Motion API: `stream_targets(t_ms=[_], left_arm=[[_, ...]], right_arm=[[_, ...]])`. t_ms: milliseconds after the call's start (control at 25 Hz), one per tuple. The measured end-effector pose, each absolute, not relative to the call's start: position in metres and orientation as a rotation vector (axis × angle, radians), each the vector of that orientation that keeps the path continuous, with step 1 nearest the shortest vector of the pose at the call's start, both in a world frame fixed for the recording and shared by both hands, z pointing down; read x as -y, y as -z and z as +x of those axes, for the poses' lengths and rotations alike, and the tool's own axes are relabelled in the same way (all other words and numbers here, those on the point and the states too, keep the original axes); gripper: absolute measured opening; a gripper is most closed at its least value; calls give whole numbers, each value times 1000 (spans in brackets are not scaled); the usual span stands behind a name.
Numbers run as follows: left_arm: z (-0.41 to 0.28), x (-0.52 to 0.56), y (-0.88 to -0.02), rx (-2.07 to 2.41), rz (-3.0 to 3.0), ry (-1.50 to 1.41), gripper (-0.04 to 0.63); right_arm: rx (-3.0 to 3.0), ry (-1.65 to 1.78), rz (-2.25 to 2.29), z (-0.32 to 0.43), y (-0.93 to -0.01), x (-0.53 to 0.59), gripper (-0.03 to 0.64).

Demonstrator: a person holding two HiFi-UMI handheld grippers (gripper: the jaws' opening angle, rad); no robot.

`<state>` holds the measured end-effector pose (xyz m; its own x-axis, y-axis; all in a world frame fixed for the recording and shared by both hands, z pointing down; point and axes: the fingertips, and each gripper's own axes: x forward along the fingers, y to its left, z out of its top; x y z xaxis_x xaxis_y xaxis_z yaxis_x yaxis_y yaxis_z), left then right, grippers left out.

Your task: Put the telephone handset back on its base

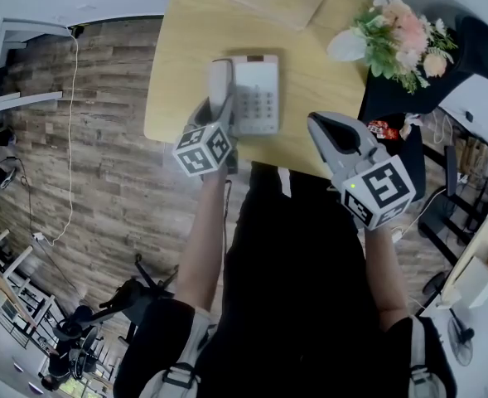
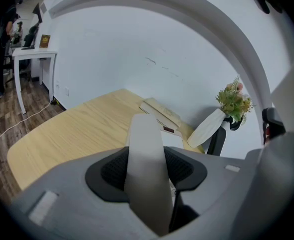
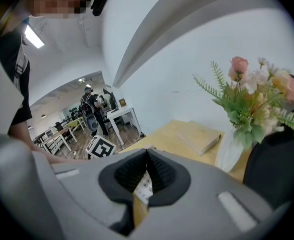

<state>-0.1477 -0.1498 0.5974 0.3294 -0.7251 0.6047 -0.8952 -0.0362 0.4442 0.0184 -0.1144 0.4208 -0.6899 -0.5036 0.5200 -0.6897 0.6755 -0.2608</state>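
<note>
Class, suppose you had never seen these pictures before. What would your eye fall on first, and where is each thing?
First comes the pale telephone handset, clamped in the left gripper at the left side of its keypad base on the wooden table. Next come the pink and cream flowers in a white vase at the table's far right. The right gripper hangs shut and empty near the table's front edge.

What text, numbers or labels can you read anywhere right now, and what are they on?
Nothing is legible.
Keypad of the white plastic telephone base: digits too small to read.
Small red packet: print blurred.
Left marker cube and right marker cube: black-and-white coded squares only, no words.
</note>
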Motion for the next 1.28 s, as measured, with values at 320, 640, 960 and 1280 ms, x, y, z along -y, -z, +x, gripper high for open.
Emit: stream_targets(t_ms=[320,640,960,1280], left_arm=[[-146,153,-600,1446,1803,-280,221],[-144,153,-603,1434,1803,-299,221],[-143,153,-607,1422,1812,-315,221],[-143,153,-607,1417,1820,-334,222]], right_arm=[[2477,-629,933,21,-423,115,2],[2479,-631,936,21,-423,118,2],[2476,-636,941,20,-424,118,2],[2476,-635,941,19,-422,117,2]])
